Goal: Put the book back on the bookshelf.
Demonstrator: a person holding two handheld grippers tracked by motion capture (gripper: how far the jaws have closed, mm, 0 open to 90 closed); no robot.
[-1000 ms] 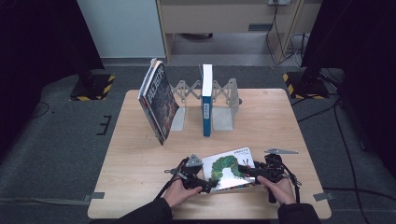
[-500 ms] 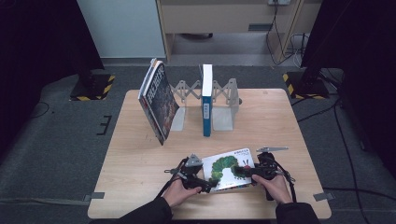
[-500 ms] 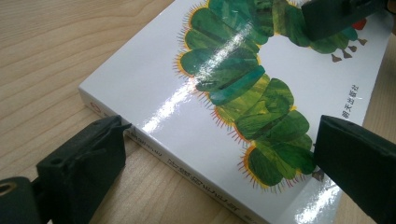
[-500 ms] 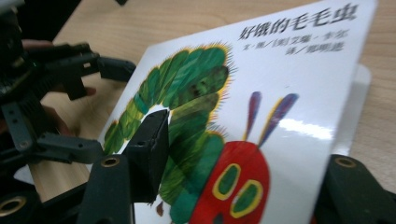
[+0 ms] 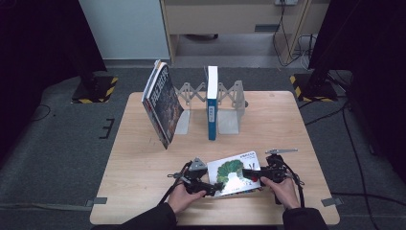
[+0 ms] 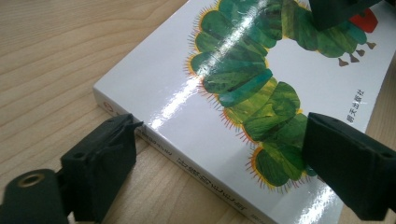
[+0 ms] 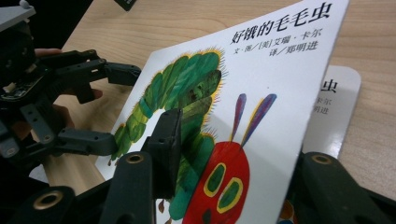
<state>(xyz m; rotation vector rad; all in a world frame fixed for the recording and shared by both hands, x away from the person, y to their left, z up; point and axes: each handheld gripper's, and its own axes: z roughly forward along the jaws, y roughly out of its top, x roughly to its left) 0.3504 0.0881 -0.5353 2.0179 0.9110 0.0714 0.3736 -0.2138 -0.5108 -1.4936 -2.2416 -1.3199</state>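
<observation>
A pale wooden table (image 5: 143,158) stands on grey carpet, with dark stands and cables around it and a light cabinet behind. The landmark here is the metal book rack (image 5: 229,103) at the far middle of the table. A thin blue-spined book (image 5: 211,108) stands upright in the rack, and just left of the rack a dark-covered book (image 5: 163,103) leans steeply, its top tipped away from the rack.

Well in front of the rack, near the table's near edge, lies the caterpillar picture book (image 5: 234,173), white-covered with a green caterpillar and a red face. The left gripper (image 5: 210,188) sits at the book's left edge, on the near side from the rack. In the left gripper view its jaws stand wide on either side of the book's spine corner, one beside the spine on the wood, the other over the cover, and neither presses on it.

The right gripper (image 5: 249,175) is at the book's right side, also in front of the rack. Its jaws have just been closing, with the front cover (image 7: 261,93) between them. In the right gripper view the cover is lifted at a slant off the first page (image 7: 338,100), one jaw lies against its printed face and the other stands behind its edge, pinching it. The left gripper (image 7: 100,105) shows across the book there, a hand (image 7: 51,53) behind it.
</observation>
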